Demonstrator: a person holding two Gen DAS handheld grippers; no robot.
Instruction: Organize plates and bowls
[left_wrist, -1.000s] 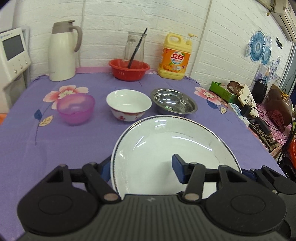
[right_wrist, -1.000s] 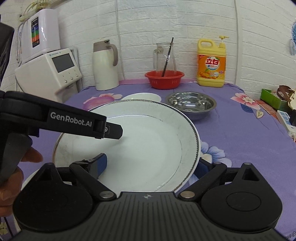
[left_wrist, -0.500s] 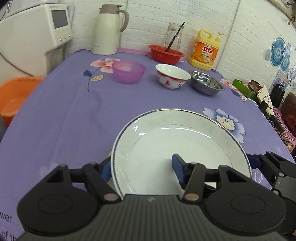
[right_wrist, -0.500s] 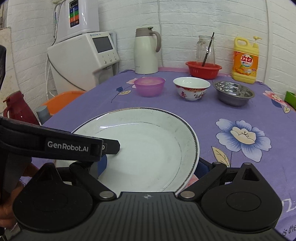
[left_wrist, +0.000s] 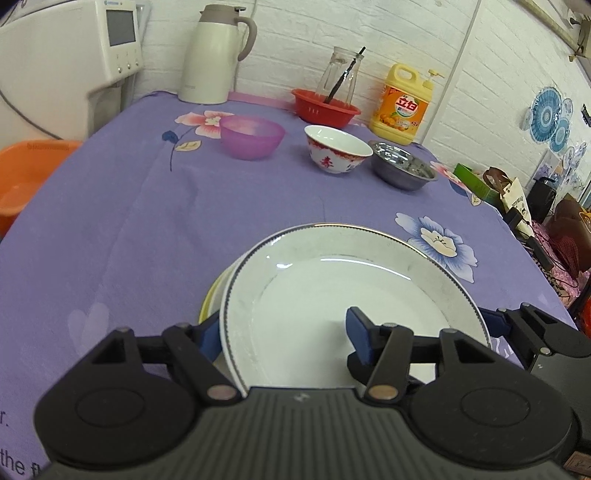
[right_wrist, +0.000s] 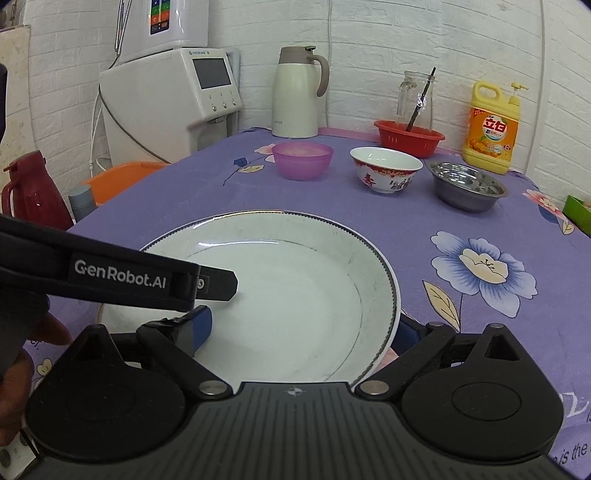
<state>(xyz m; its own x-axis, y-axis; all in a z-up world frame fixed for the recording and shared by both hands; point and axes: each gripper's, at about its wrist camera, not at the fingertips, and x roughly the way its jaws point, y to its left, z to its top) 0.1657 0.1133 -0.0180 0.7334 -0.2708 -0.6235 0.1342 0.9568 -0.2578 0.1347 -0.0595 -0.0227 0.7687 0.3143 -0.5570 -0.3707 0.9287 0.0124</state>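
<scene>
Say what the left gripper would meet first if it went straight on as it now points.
The left gripper already grips the white round plate. Straight on, beyond the plate's far rim, bare purple cloth, then probably the white ceramic bowl with red pattern; depth is unclear.

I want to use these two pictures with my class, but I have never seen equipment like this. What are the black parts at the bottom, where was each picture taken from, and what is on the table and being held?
No robot here: a person holds a two-finger gripper in each hand, each with a camera looking along its fingers. One picture comes from the left gripper, the other from the right gripper. Both are shut on opposite edges of one white plate, with another plate's yellowish rim showing beneath it. Farther back on the purple tablecloth stand a purple bowl, a red-patterned white bowl and a steel bowl.
</scene>
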